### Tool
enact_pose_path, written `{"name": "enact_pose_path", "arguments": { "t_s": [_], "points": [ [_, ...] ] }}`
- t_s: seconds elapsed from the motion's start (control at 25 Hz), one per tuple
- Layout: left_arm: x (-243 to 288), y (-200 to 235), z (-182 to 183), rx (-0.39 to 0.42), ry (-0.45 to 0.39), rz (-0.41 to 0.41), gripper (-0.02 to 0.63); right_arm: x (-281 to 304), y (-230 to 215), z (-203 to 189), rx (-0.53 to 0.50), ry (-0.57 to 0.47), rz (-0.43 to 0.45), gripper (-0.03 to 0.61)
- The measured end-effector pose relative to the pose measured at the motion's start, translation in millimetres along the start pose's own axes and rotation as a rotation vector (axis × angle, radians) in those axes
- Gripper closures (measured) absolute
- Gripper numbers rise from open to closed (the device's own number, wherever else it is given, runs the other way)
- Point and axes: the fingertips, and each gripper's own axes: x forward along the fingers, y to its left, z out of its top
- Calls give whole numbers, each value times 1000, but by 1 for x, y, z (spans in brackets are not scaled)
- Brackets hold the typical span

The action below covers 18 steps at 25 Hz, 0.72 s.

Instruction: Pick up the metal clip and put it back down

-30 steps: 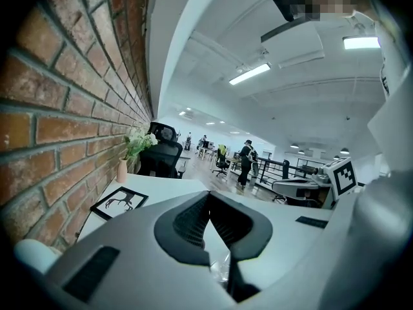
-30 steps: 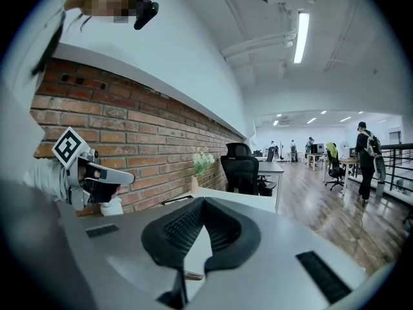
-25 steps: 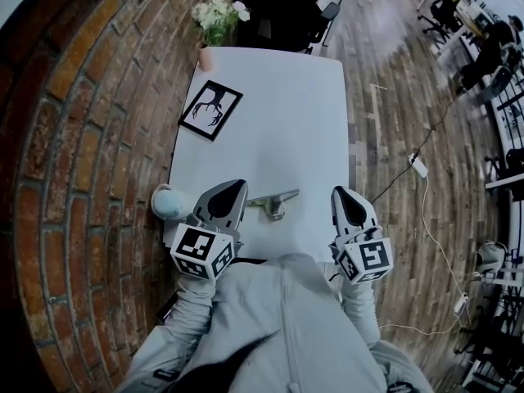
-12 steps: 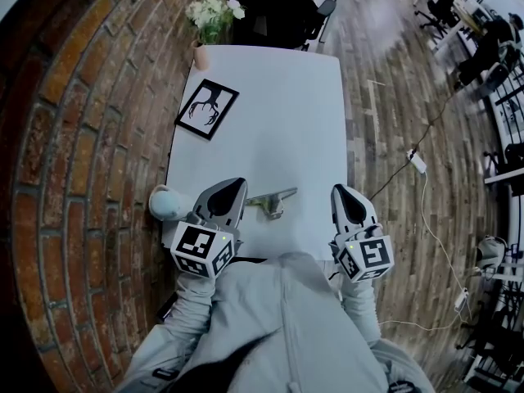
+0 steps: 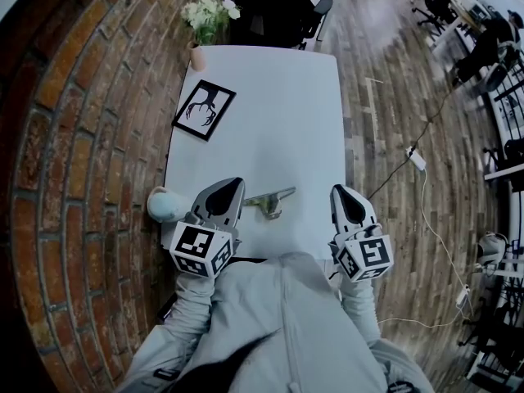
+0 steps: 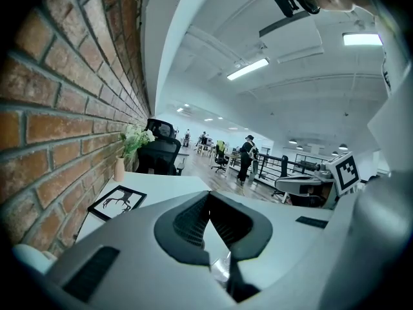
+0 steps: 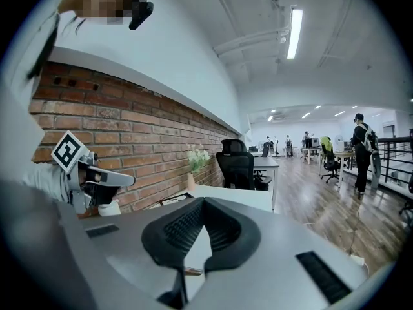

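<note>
The metal clip (image 5: 270,201) lies on the white table (image 5: 278,105) near its front edge, between my two grippers. My left gripper (image 5: 232,187) hovers just left of the clip, its jaws shut with nothing in them. In the left gripper view a shiny bit of the clip (image 6: 222,271) shows through the slit below the closed pads (image 6: 187,228). My right gripper (image 5: 345,194) is at the table's front right corner, well apart from the clip. It is shut too and holds nothing.
A framed black picture (image 5: 203,110) lies at the table's left side, with a vase of flowers (image 5: 205,19) at the far left corner. A pale cup (image 5: 164,205) stands by the left gripper. A brick wall runs along the left; a black chair (image 5: 278,6) stands behind.
The head view has drifted slightly. Both grippers and the clip stay where they were.
</note>
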Motion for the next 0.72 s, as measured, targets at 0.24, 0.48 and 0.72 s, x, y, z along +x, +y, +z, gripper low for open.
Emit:
{"name": "enact_pose_path", "arguments": {
  "t_s": [0.24,0.48,0.72],
  "points": [
    [2,-3,-1,7,4,-5,588,-4,-3,-1,1,0,-9,555],
    [5,-5,-4,14,15,-11,588,-6,-3,-1,3,-6,-9,555],
    [7,-7,-12,21,45,-14,588,-8,-2,-1,2,-2,-1,555]
  ]
}}
